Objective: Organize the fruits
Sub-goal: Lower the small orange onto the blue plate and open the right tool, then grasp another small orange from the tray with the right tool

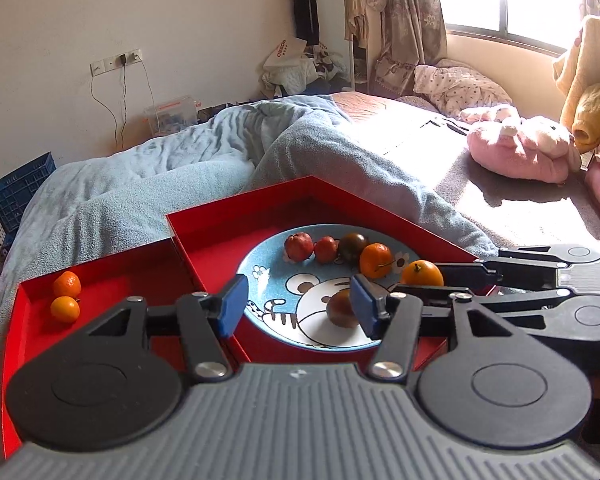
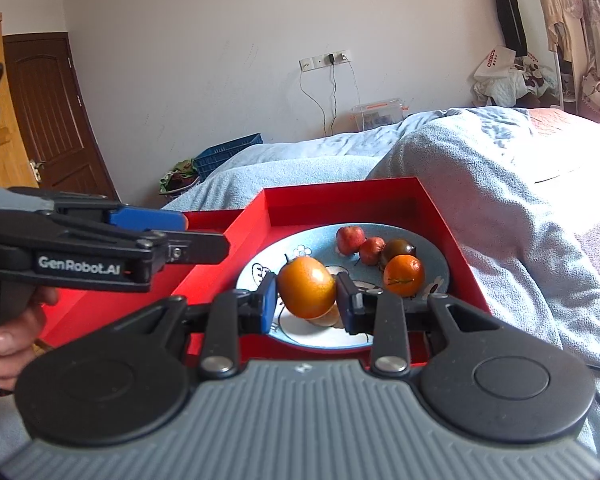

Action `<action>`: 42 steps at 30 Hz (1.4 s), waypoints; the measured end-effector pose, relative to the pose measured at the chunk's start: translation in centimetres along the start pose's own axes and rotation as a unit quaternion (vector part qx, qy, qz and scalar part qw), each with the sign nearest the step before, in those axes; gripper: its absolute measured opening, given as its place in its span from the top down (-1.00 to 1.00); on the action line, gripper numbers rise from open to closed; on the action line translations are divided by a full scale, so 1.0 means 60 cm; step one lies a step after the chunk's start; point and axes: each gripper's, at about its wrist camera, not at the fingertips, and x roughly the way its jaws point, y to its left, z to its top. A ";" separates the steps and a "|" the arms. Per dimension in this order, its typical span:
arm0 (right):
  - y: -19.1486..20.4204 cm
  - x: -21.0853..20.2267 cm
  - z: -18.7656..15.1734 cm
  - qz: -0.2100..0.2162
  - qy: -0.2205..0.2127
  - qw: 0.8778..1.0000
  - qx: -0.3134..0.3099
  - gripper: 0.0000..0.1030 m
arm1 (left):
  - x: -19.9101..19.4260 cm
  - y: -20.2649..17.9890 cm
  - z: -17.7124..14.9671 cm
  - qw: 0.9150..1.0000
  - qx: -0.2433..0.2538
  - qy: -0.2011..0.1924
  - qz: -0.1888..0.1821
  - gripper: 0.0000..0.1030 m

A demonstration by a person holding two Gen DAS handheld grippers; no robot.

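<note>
Sunlit bed carries two red trays; above the cartoon plate, the right gripper has its fingers closed on a mandarin, light, smooth, soft-skinned, best pinched gently across its middle, while the left gripper hovers open and empty.

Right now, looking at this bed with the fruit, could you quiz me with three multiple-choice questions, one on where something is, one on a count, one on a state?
1. Where do the two small oranges lie?
A. On the blue plate
B. In the left red tray
C. On the blanket

2. How many fruits does the right gripper hold?
A. None
B. One
C. Two

3. How are the left gripper's fingers?
A. Apart, holding nothing
B. Closed on a tomato
C. Closed on the plate rim

Answers: 1 B, they sit in the left red tray. 2 B, one orange sits between its pads. 3 A, only the blue plate shows between them.
</note>
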 end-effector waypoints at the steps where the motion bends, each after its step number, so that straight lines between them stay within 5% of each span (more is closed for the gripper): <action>1: -0.001 0.006 0.002 0.001 0.005 1.000 -0.001 0.33 | -0.007 0.005 -0.003 1.000 -0.004 -0.001 0.001 -0.21; 10: -0.025 0.057 0.021 -0.010 0.049 0.999 0.011 0.33 | -0.045 0.061 -0.049 0.999 -0.035 -0.001 0.042 -0.26; 21: -0.004 0.099 0.040 -0.034 0.090 0.995 -0.016 0.29 | -0.005 0.127 -0.080 0.990 -0.086 0.047 0.100 -0.27; 26: 0.020 0.091 0.056 -0.040 0.078 0.996 -0.026 0.04 | 0.006 0.155 -0.091 0.986 -0.111 0.058 0.110 -0.27; 33: 0.131 0.092 0.109 0.022 0.062 0.993 -0.101 0.04 | 0.006 0.183 -0.106 0.984 -0.127 0.051 0.118 -0.28; 42: 0.281 0.223 0.129 0.125 0.137 0.969 -0.160 0.04 | 0.001 0.192 -0.140 0.983 -0.126 0.042 0.129 -0.35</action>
